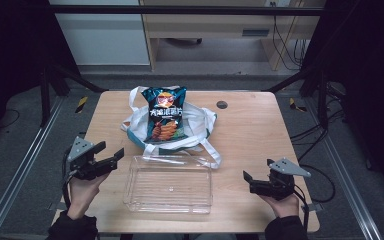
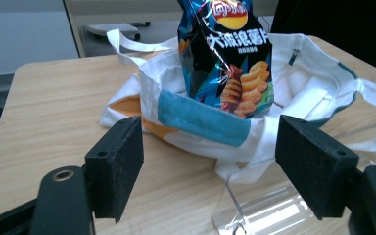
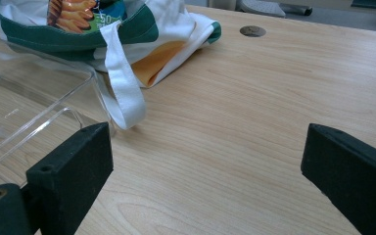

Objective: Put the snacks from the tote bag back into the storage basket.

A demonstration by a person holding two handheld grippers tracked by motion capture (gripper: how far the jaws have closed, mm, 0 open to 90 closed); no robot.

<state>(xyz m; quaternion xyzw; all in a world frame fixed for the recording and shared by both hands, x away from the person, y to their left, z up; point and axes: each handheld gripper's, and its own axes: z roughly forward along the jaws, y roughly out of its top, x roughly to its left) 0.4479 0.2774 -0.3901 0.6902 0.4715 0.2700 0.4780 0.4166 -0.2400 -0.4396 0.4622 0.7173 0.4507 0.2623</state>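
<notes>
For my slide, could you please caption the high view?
Open left gripper and right gripper flank a clear tray below a chip bag in a tote.

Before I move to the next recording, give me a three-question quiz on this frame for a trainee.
1. True or false: the chip bag stands inside the tote bag.
2. The clear tray holds: A) chips B) nothing C) a strap.
3. Fill in: both the left gripper and right gripper have their jaws ____.

Key: 1 true; 2 B; 3 open.
</notes>
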